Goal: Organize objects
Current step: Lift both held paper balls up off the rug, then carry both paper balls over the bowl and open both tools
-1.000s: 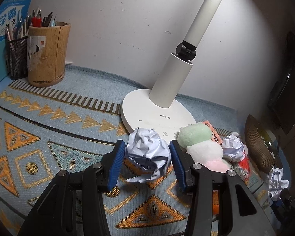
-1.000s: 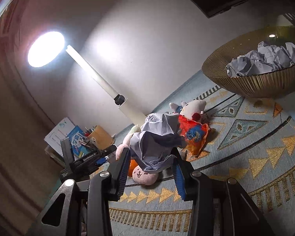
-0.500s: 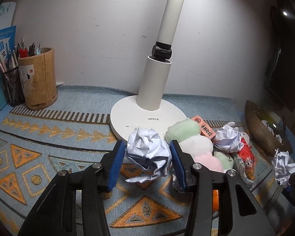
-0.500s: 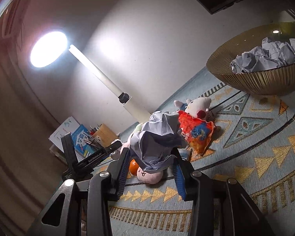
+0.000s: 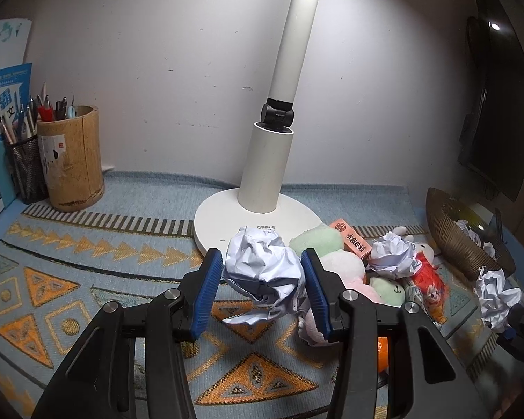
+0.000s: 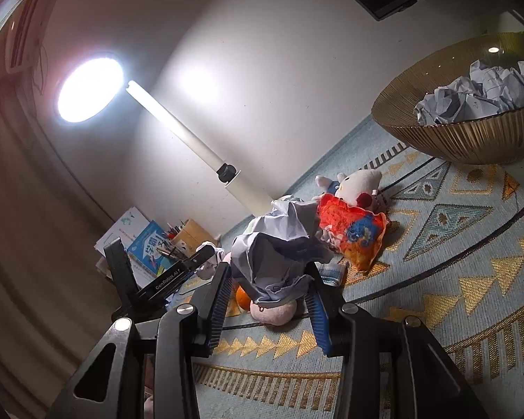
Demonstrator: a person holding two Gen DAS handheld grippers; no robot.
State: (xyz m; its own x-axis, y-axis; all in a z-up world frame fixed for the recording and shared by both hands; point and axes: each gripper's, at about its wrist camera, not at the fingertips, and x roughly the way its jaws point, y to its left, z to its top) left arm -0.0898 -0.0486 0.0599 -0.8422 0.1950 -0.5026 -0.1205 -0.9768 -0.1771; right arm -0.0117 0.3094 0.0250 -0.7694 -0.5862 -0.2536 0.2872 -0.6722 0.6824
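Both grippers' fingers clamped on paper balls: left gripper; right gripper; paper likely light, crushable; grip mid-bulk.

Two close wrist fisheyes along the tongs, sharing lamp and toys

Desk mat showing pale blue weave with orange-gold triangles, dark lines. Lamp base reading white, hinge black. Crumpled paper ball looking white-lilac between blue ribbed pads of black tongs. Bowl glinting ribbed bronze-gold. Plush toys showing mint, pink, red-orange.
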